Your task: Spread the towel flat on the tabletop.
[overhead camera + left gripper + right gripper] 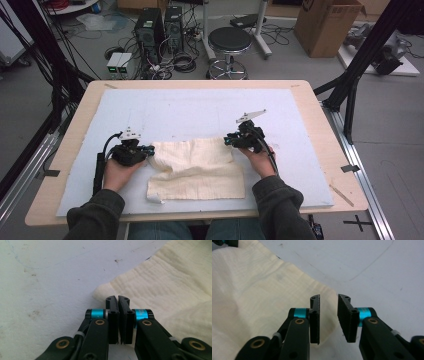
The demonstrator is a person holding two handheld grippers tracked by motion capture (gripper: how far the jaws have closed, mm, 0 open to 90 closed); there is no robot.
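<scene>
A cream cloth [197, 167] is seen lying rumpled near the worktop's [320, 130] front edge. The left tool [117, 300] is clenched at the cloth's left corner; whether fabric is pinched cannot be told. The right tool [328, 301] is held released over the right corner.

A wooden desk [327, 165] carries a pale blue mat [200, 107] on a grey floor [390, 130]. Beyond the desk's far edge stand a black stool [229, 41], two PC towers [160, 27] amid tangled cables [182, 62], and a cardboard box [327, 25]. Black frame struts [367, 47] flank both sides.
</scene>
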